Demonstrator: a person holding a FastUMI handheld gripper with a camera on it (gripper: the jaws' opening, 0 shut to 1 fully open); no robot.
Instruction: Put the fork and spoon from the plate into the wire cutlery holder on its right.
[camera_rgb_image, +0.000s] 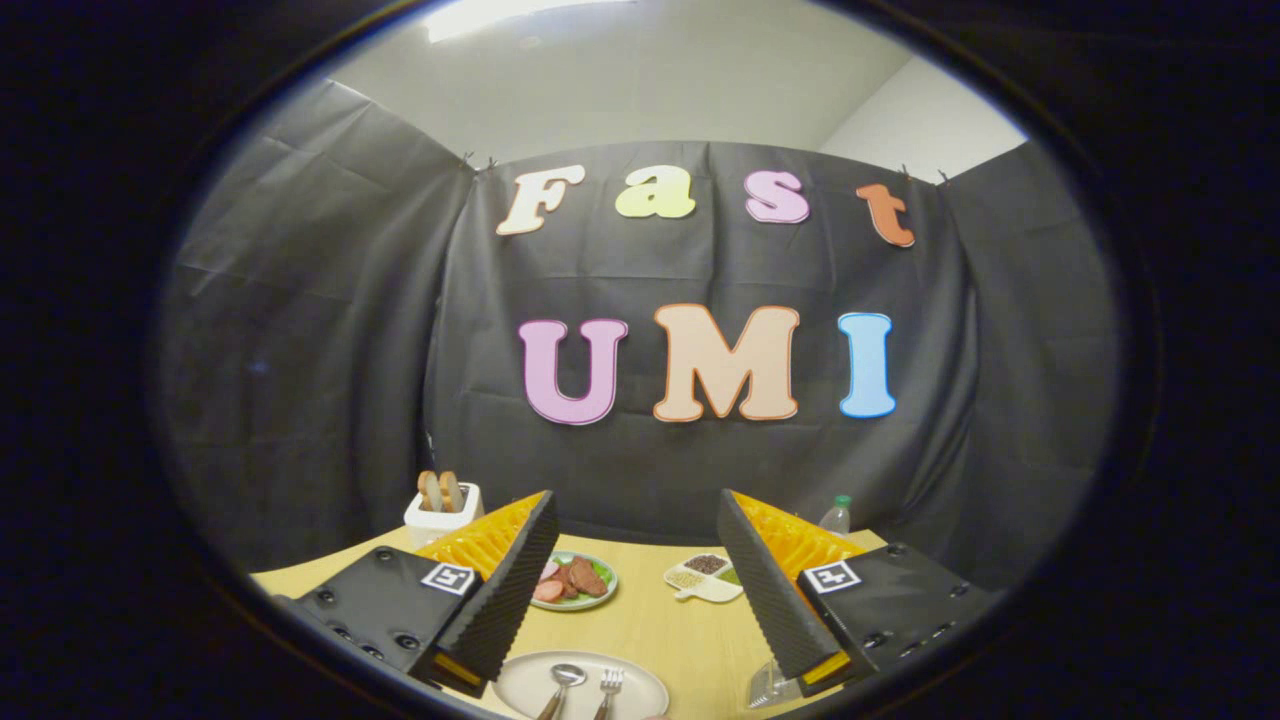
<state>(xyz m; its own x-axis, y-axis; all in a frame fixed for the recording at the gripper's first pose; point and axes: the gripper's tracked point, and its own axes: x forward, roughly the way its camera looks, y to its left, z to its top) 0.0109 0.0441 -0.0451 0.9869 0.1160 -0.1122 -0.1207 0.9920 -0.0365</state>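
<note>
Fingers of the gripper (640, 590) stand spread wide apart, holding nothing, hovering above the near edge of the pale wooden desk (650, 625). Between them, right at that near edge, lies a round white plate (520, 685). On it rest a silver metal spoon (562, 684) and, just beside it to the right, a silver metal fork (608, 688), side by side with bowl and tines pointing away toward the far edge; their handles run off toward the near edge and are partly cut off. Near the right finger, to the right of the plate, a bit of a wire cutlery holder (772, 688) peeks out from under the gripper body; most of it is hidden.

Farther in, toward the middle of the desk, sits a small round plate of sliced sausage on green leaves (570, 580), partly behind the left finger. To its right lies a white divided dish with dark and pale grains (706, 577). Toward the far left corner stands a white toaster with two bread slices poking up (442, 507). At the far edge on the right, behind the right finger, a clear plastic bottle with a green cap (836, 515) stands upright.
</note>
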